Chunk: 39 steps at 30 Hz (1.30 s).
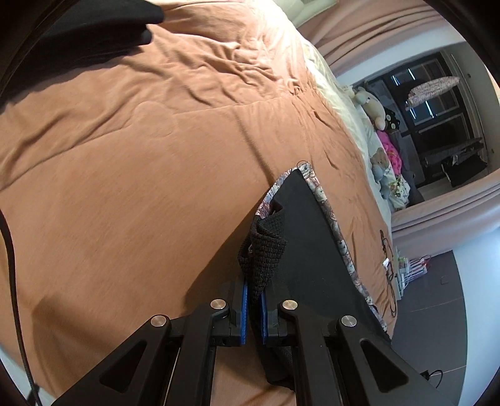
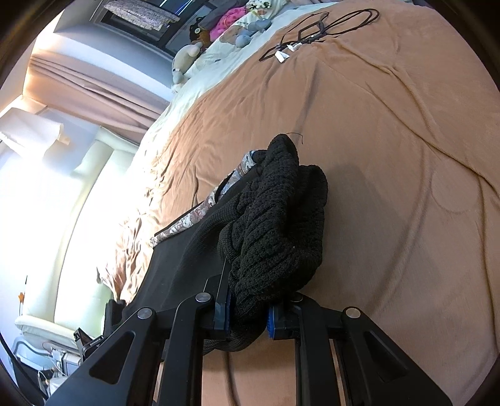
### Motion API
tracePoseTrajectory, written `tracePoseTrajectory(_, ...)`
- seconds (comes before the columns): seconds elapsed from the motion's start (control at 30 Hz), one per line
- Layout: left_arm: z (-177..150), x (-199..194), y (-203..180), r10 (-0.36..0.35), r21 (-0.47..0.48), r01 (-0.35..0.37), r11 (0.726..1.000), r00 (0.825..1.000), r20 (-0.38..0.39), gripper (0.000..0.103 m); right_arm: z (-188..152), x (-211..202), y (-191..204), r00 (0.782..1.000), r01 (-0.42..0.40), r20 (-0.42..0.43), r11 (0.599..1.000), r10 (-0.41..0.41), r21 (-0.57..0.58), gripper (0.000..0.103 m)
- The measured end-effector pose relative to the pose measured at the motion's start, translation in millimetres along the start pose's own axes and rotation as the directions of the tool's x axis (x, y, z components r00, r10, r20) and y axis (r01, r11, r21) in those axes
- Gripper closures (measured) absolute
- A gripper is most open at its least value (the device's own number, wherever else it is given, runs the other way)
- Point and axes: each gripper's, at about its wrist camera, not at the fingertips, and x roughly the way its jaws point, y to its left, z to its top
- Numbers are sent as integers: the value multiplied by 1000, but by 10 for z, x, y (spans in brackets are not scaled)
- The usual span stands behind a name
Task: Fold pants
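The pants (image 1: 312,250) are black knit with a patterned lining along one edge, held stretched above an orange bed cover (image 1: 125,187). My left gripper (image 1: 253,299) is shut on a bunched corner of the pants between its blue pads. In the right wrist view the pants (image 2: 275,225) bunch up thickly in front of the camera. My right gripper (image 2: 250,315) is shut on that thick bunch. The fabric runs from it to the left as a taut black panel with the patterned edge (image 2: 193,218).
The orange cover (image 2: 390,156) spans the bed. A black cable with white tags (image 2: 306,34) lies on it far off. Plush toys (image 1: 375,109) sit by the pillow end. Another dark garment (image 1: 93,28) lies at the cover's far left. Curtains and dark floor lie beyond the bed.
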Motion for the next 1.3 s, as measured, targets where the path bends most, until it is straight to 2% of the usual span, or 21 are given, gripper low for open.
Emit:
tracePoseTrajectory(0.47, -355, -425, 241, -32, -41, 32, 999, 999, 4, 97, -120, -278, 17, 999, 24, -43, 999, -26, -35, 90)
tracePoseTrajectory(0.77, -577, -543, 461, -43, -109, 41, 993, 999, -15, 97, -145, -356, 28, 996, 48, -77, 997, -52, -59, 91)
tracePoseTrajectory(0.93, -683, -507, 520, -17, -91, 14, 996, 999, -35, 96, -103, -295, 31, 991, 89, -91, 992, -97, -89, 89)
tracePoseTrajectory(1.0, -665, -424, 560, -11, -91, 6, 996, 998, -61, 96, -125, -236, 41, 986, 119, -100, 987, -130, -107, 85)
tracePoseTrajectory(1.07, -642, -382, 602, -15, -105, 7, 994, 997, -76, 96, -153, -208, 44, 981, 159, -95, 981, -170, -114, 71)
tracePoseTrajectory(1.1, -634, -377, 605, -15, -101, 8, 995, 997, -78, 95, -171, -217, 60, 979, 173, -88, 977, -184, -124, 67)
tracePoseTrajectory(1.17, -621, -370, 585, -6, -77, 0, 997, 997, -81, 91, -199, -312, 137, 978, 192, -50, 968, -203, -161, 55)
tracePoseTrajectory(1.2, -617, -368, 574, 4, -64, -9, 998, 997, -81, 85, -209, -376, 190, 979, 195, -28, 964, -203, -180, 52)
tracePoseTrajectory(1.23, -616, -370, 571, 11, -57, -15, 998, 997, -79, 76, -224, -442, 245, 978, 203, -5, 958, -208, -202, 44)
tracePoseTrajectory(1.27, -610, -385, 573, 18, -54, -22, 998, 997, -70, 71, -224, -501, 296, 976, 217, 19, 951, -218, -223, 37)
tracePoseTrajectory(1.3, -603, -401, 580, 21, -54, -24, 998, 998, -60, 62, -222, -551, 347, 973, 229, 43, 942, -226, -244, 35)
